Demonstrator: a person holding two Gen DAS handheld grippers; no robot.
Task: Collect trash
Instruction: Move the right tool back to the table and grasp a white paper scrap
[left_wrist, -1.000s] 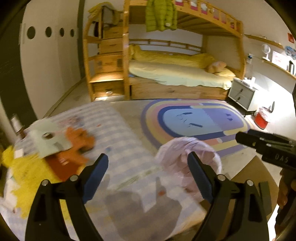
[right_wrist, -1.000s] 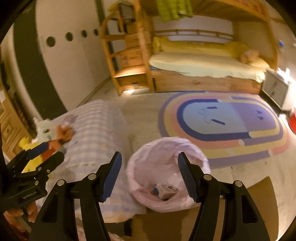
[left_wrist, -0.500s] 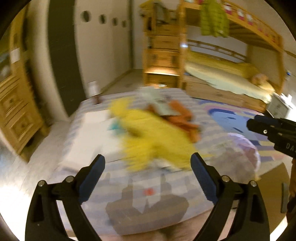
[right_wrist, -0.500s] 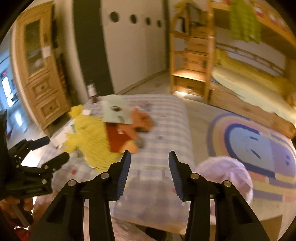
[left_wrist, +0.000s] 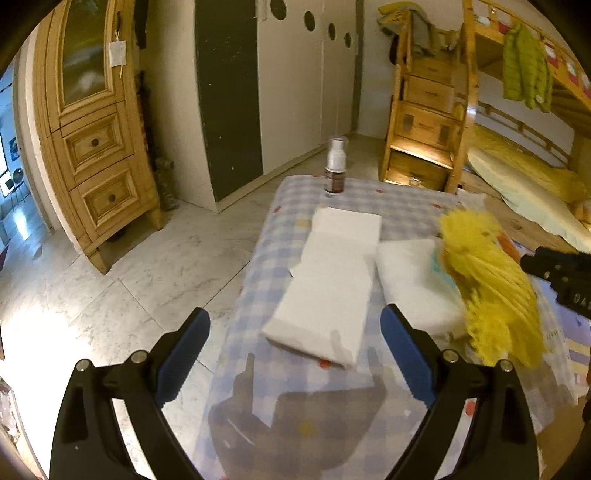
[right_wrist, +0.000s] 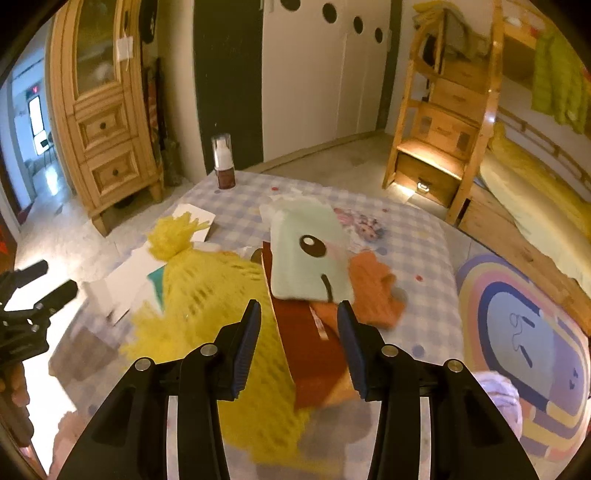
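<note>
Your left gripper (left_wrist: 293, 360) wide open, empty; right gripper (right_wrist: 297, 341) half open, empty. Trash (yellow netting (right_wrist: 207, 295), white foam pads (left_wrist: 332, 280)) uncollected on checked table (left_wrist: 388, 206); all pickup left.

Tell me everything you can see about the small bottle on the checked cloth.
The small bottle stands upright near the far edge of the checked cloth. Its lower body is dark brown, its upper part white, apparently a pump head under a clear cap. It looks like plastic or glass. Nothing touches it except the cloth; the white sheets lie apart, nearer the camera.
</note>
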